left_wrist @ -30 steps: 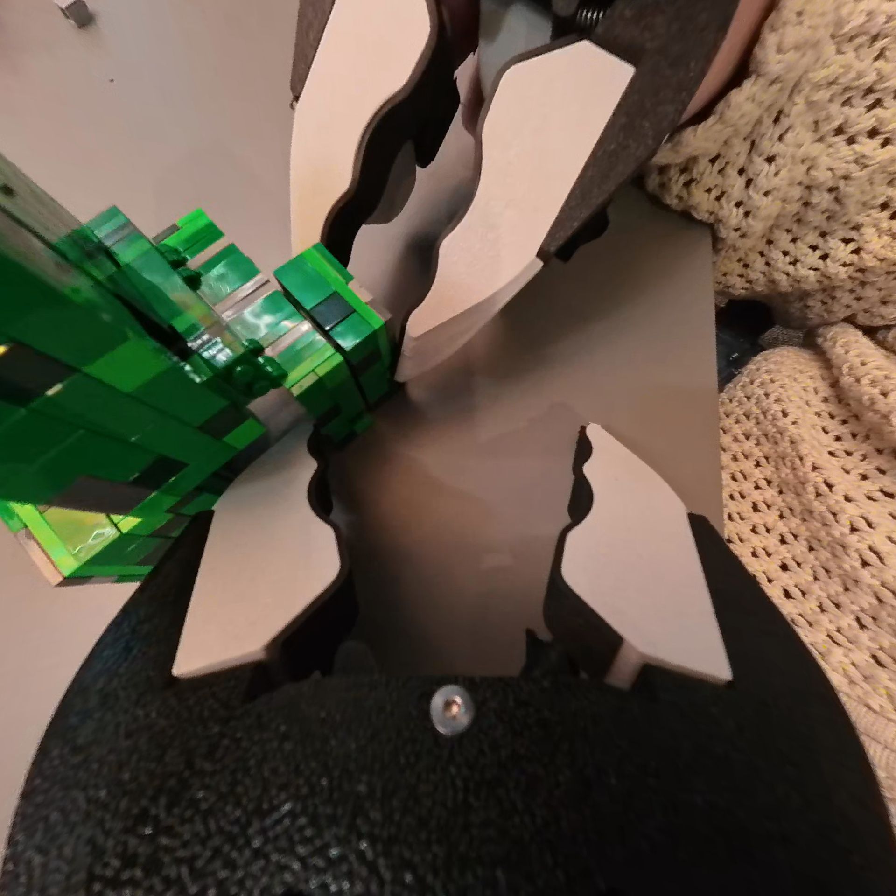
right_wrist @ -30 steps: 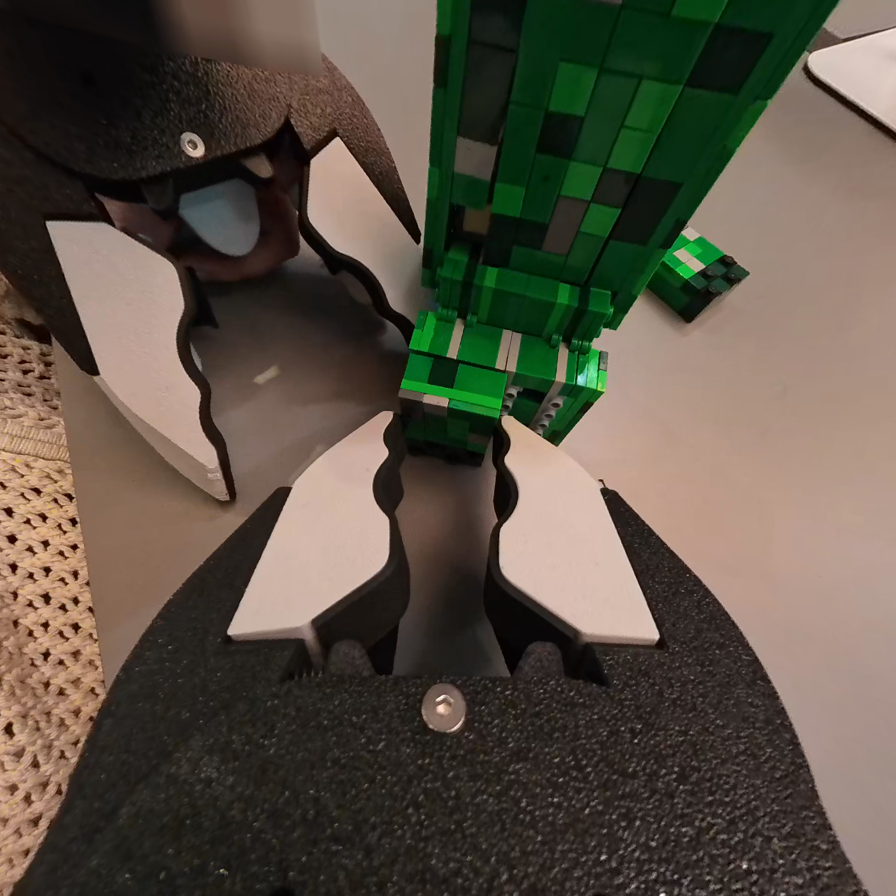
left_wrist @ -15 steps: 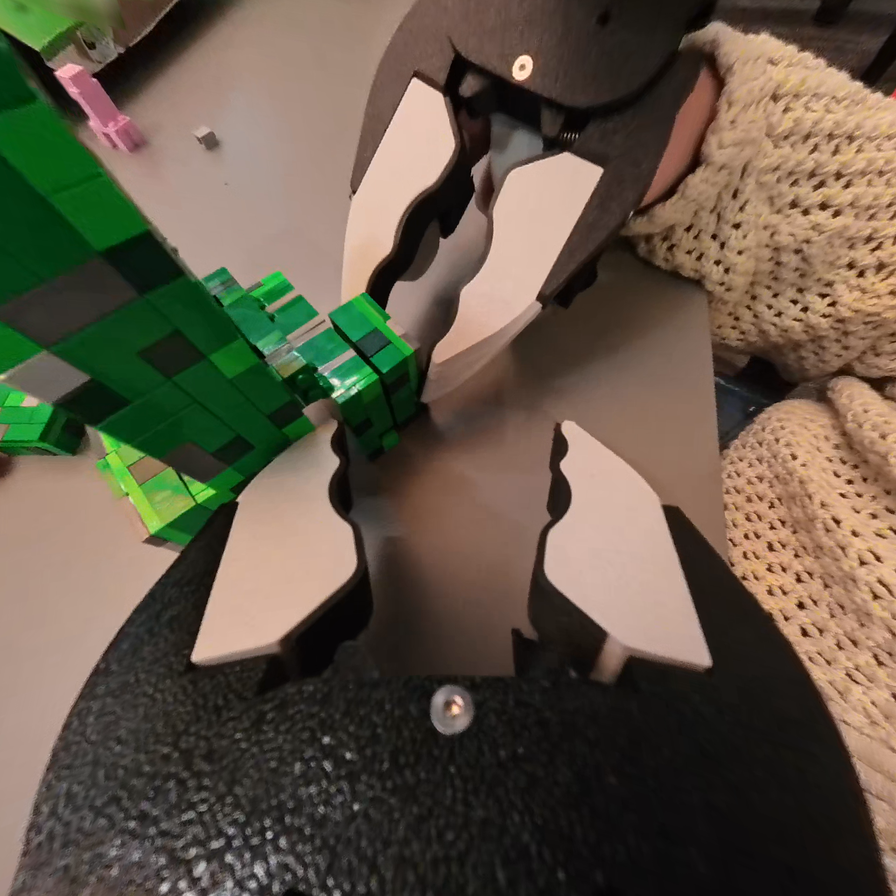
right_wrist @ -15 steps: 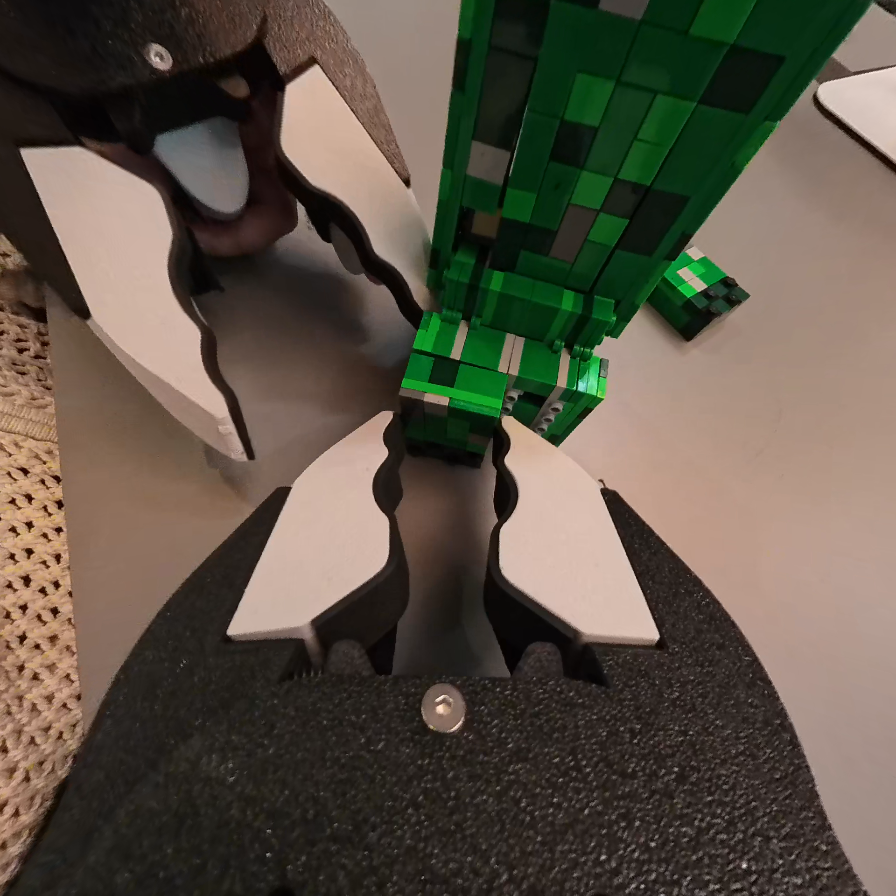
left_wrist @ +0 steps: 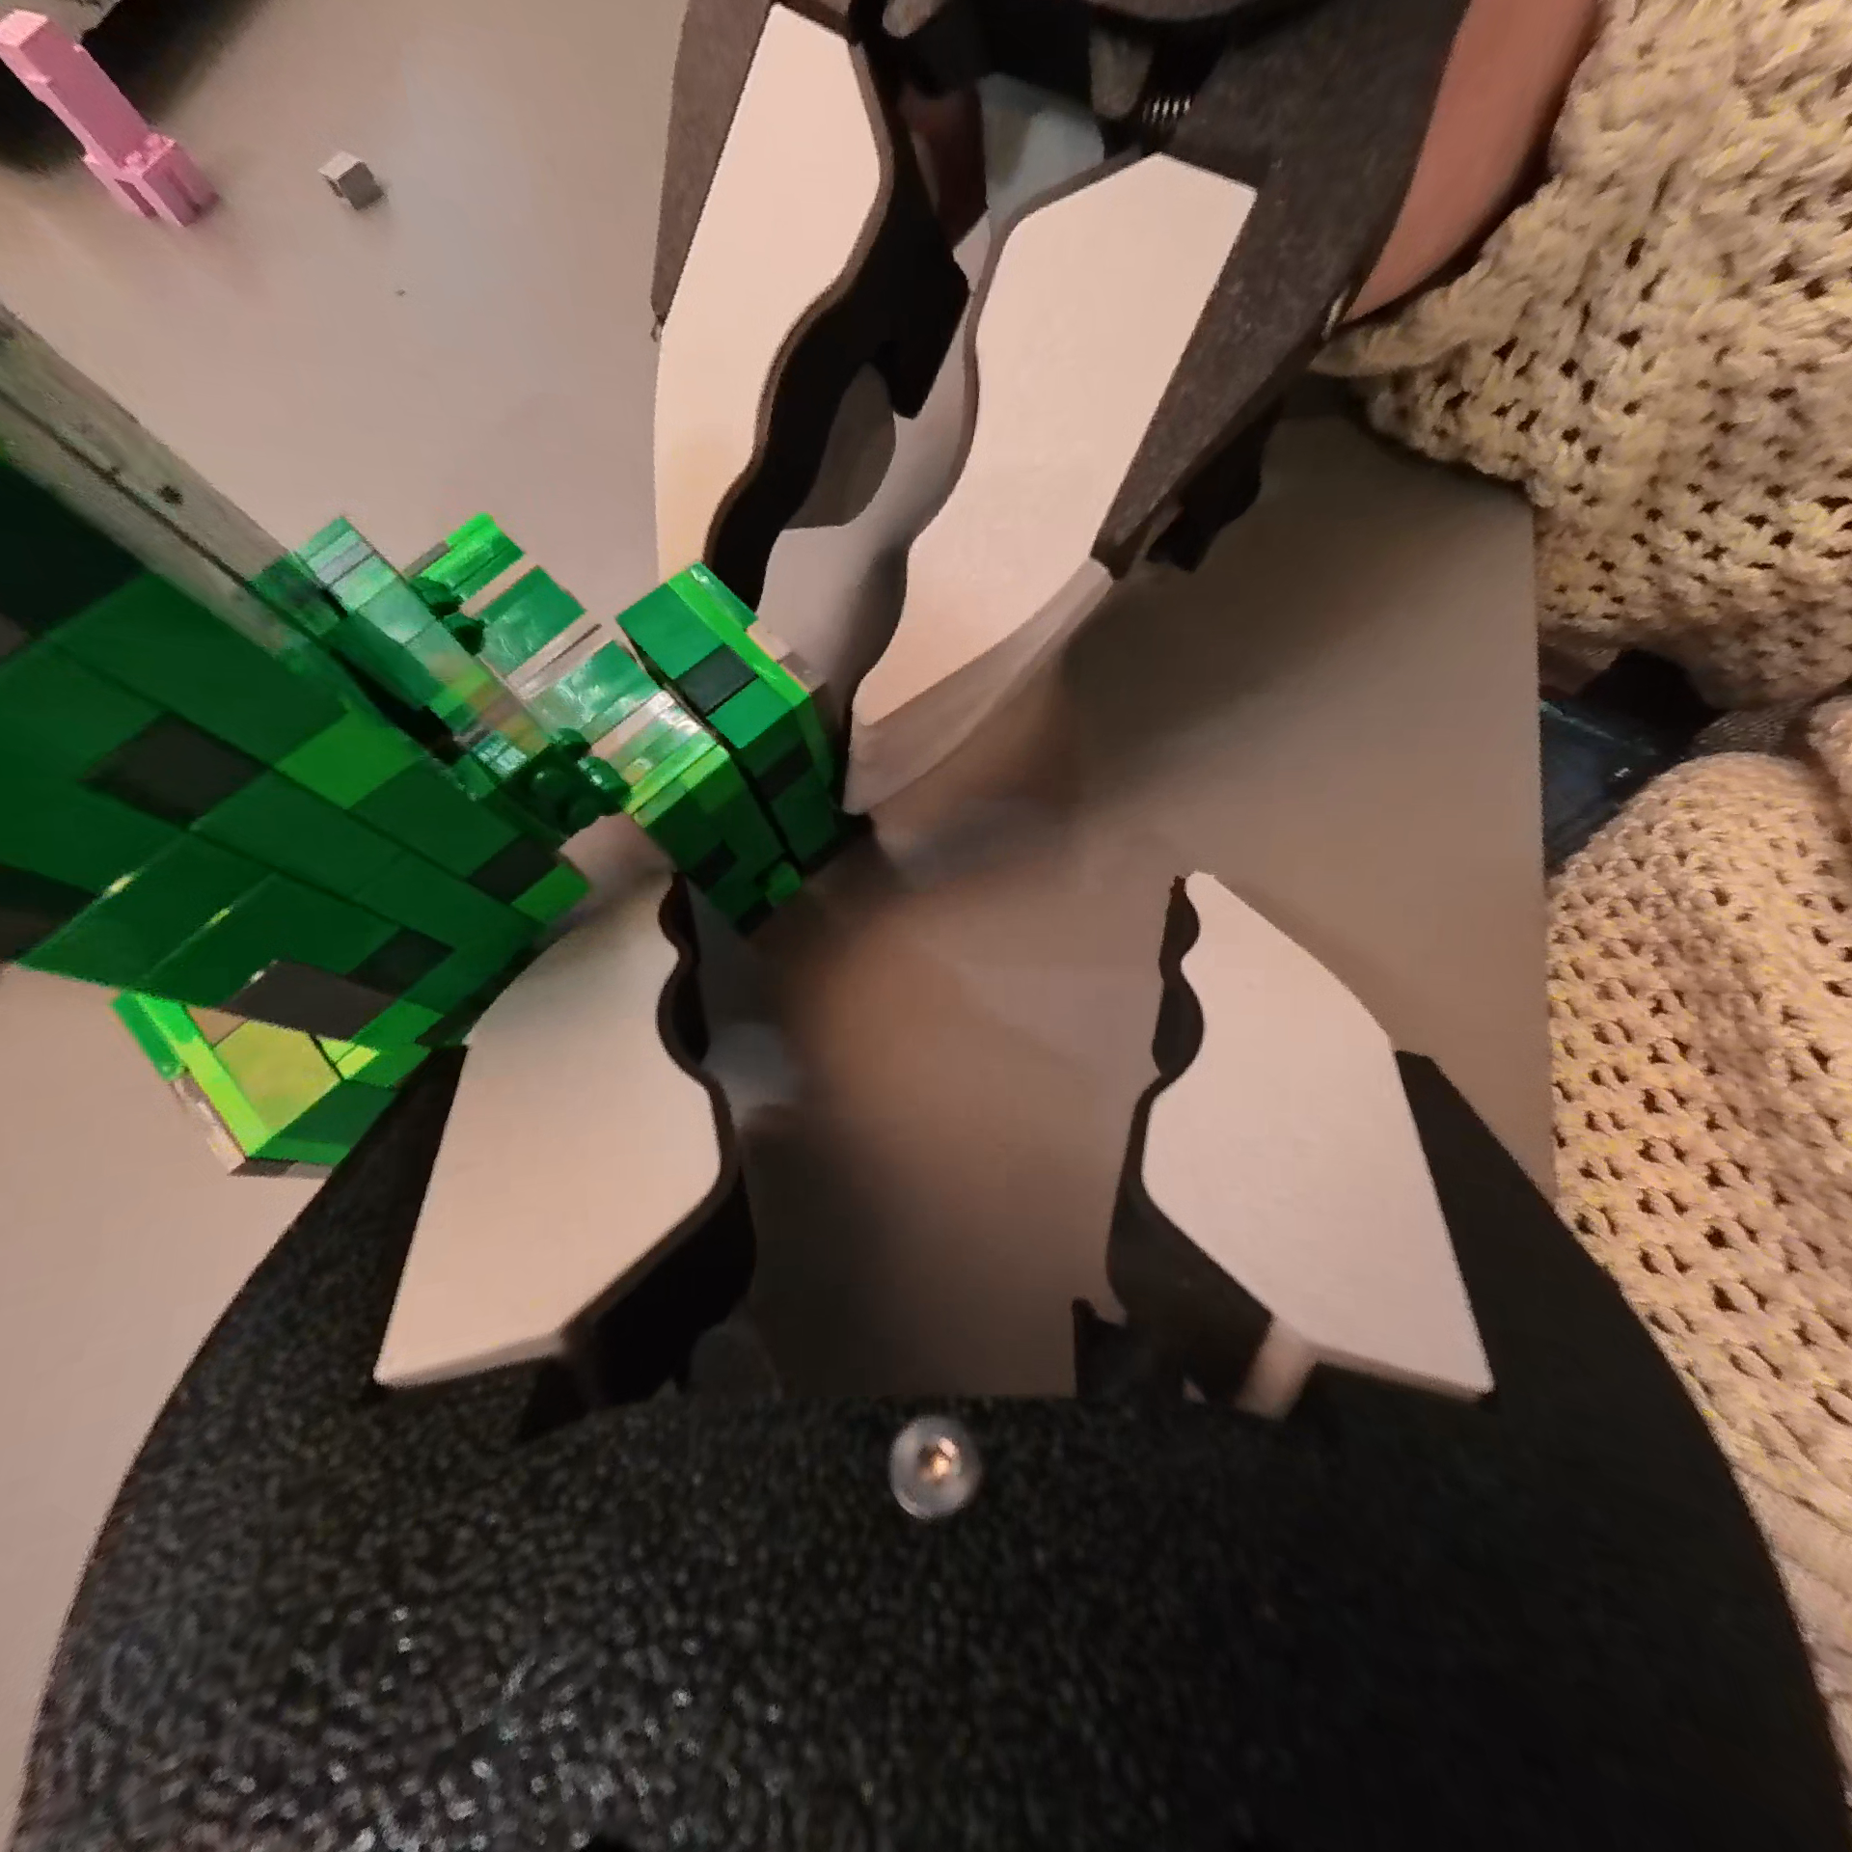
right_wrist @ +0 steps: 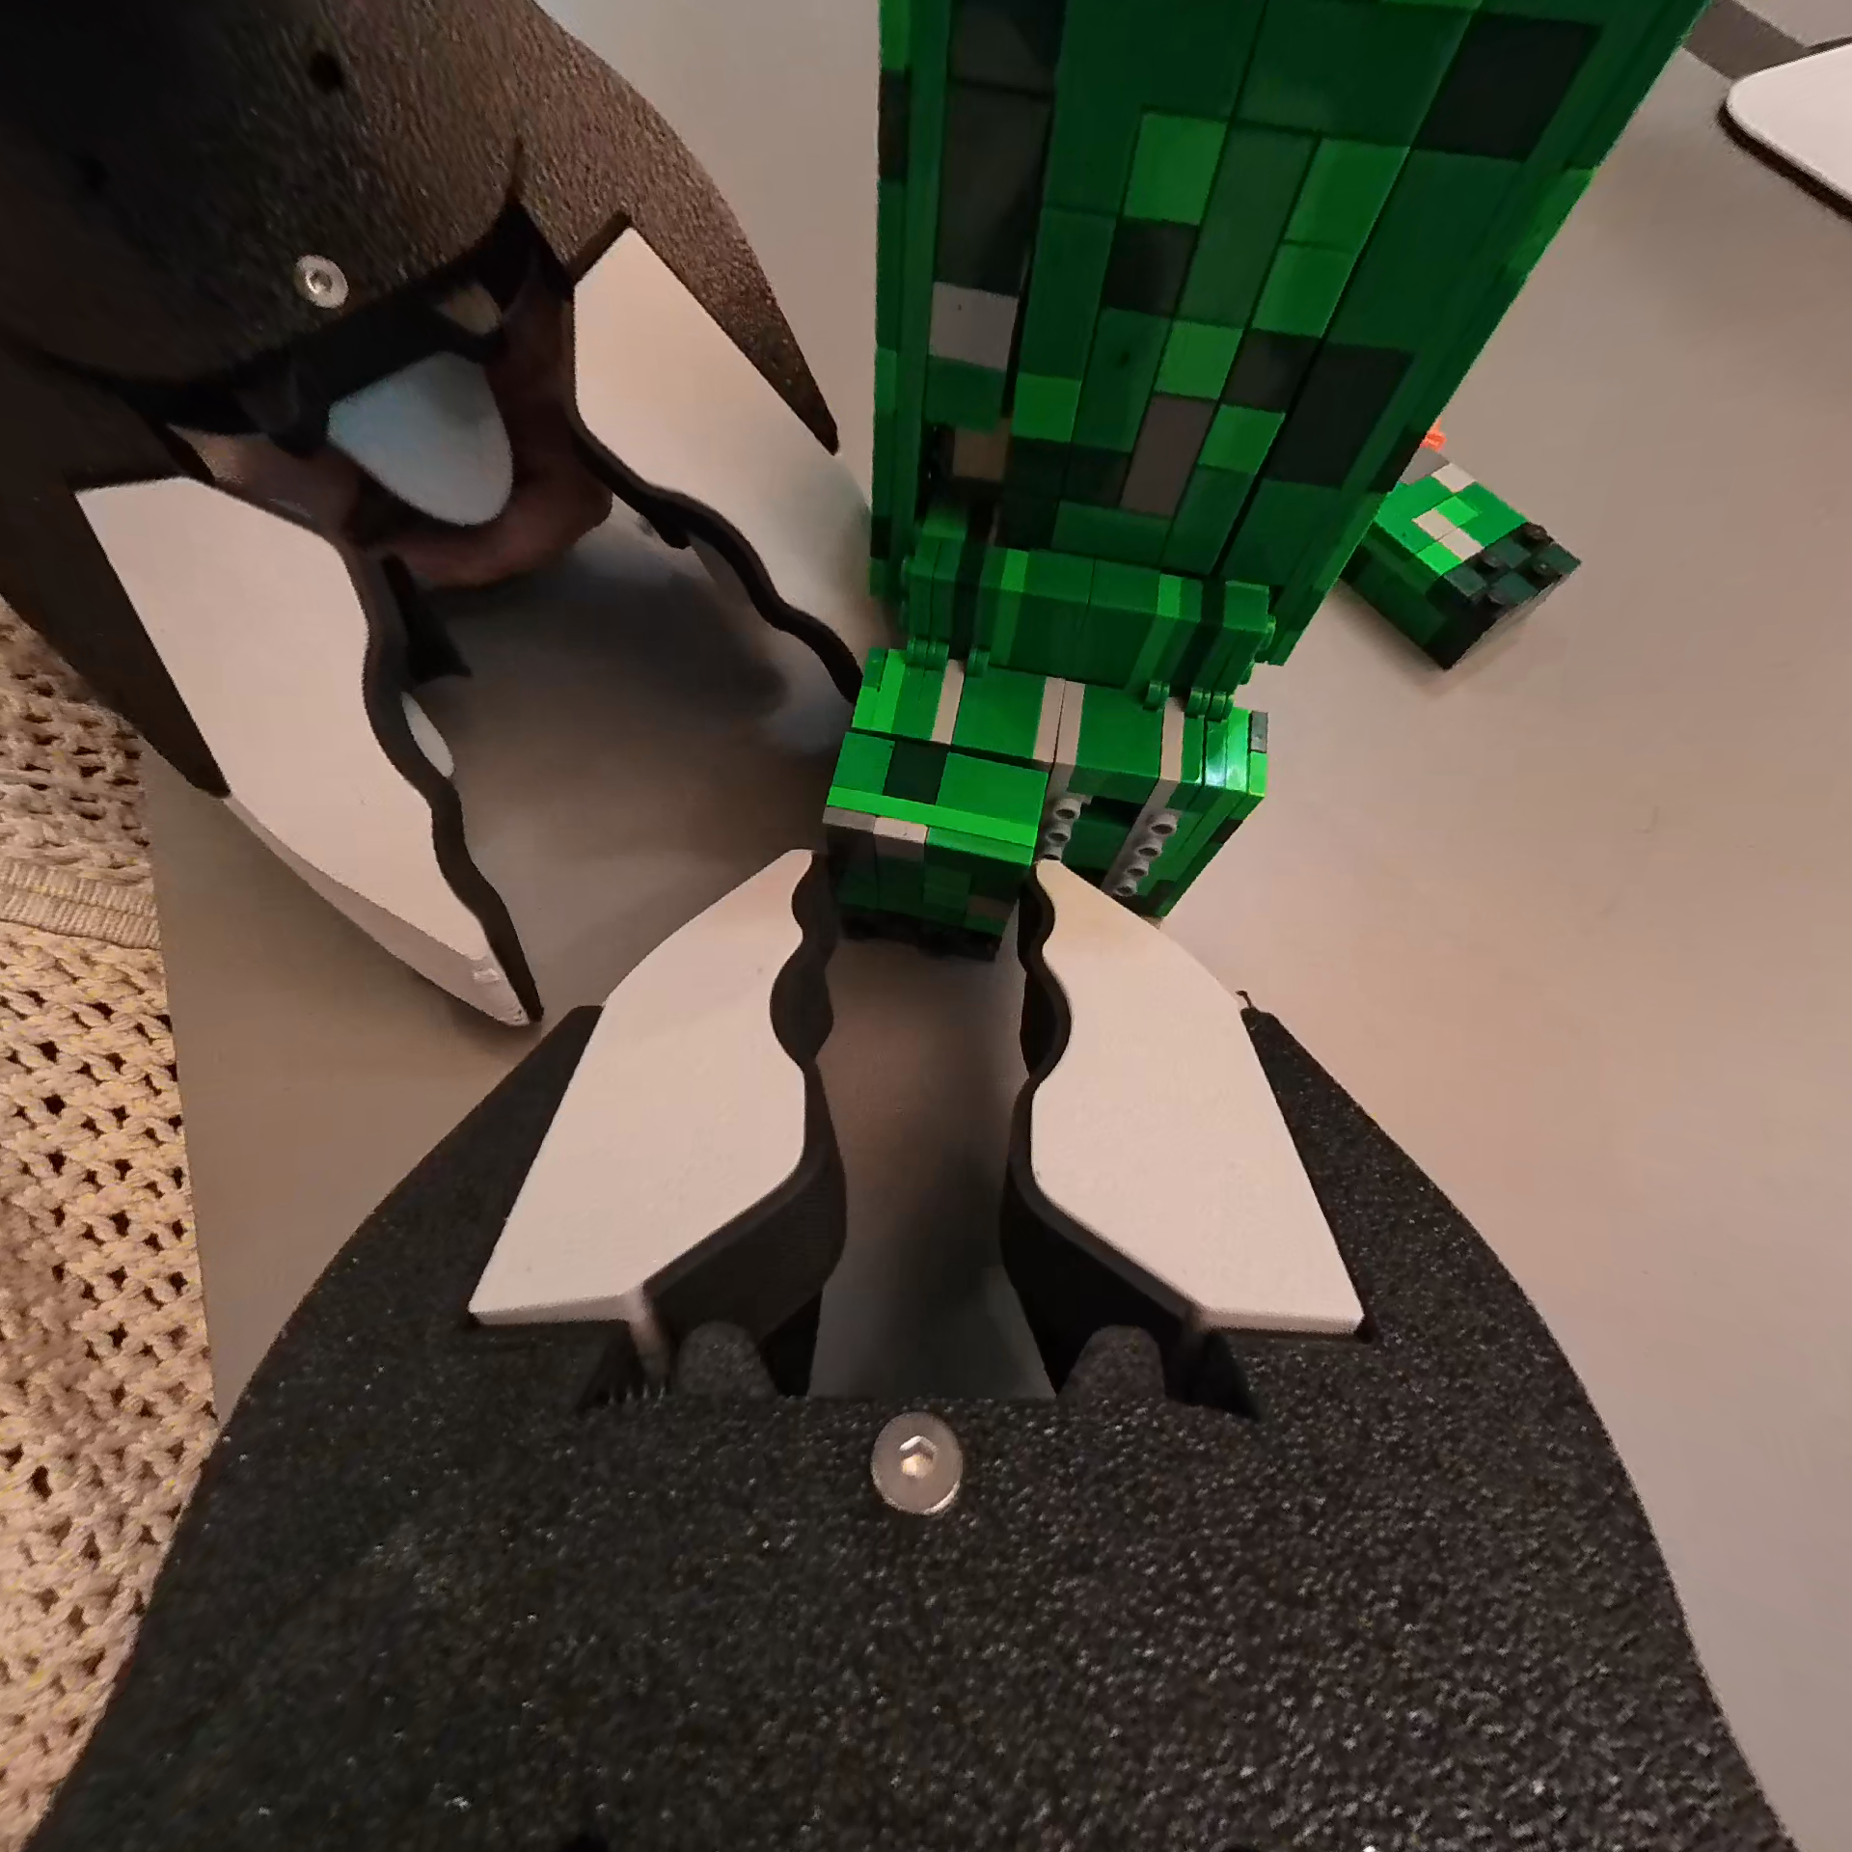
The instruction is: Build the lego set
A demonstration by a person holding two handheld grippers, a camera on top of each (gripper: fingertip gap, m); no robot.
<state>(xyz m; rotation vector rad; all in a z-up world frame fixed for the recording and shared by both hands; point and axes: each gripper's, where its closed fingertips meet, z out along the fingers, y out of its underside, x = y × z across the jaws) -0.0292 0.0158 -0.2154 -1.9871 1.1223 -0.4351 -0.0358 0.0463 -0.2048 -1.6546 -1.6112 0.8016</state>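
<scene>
A tall green pixel-pattern lego figure (right_wrist: 1203,301) stands on the grey table (right_wrist: 1503,1002). My right gripper (right_wrist: 927,877) is shut on the figure's front-left foot block (right_wrist: 932,802), one finger on each side. In the left wrist view the same foot block (left_wrist: 742,742) sits between the right gripper's fingers (left_wrist: 1002,451), which come in from the top. My left gripper (left_wrist: 932,902) is open and empty, with its left fingertip right beside the foot block. It also shows in the right wrist view (right_wrist: 681,852), to the left of the foot.
A loose green block (right_wrist: 1453,571) lies behind the figure on the right. A pink lego piece (left_wrist: 110,140) and a small grey piece (left_wrist: 351,180) lie at the far left. A cream knit sleeve (left_wrist: 1654,401) lies along the table edge. A white flat object (right_wrist: 1804,130) sits at the far right. The small grey piece (left_wrist: 351,180) is about 20 cm from my right fingertips.
My left gripper pulled back and tilted up half a second ago, then came in close to the foot again, still open. My right gripper keeps its hold on the foot block.
</scene>
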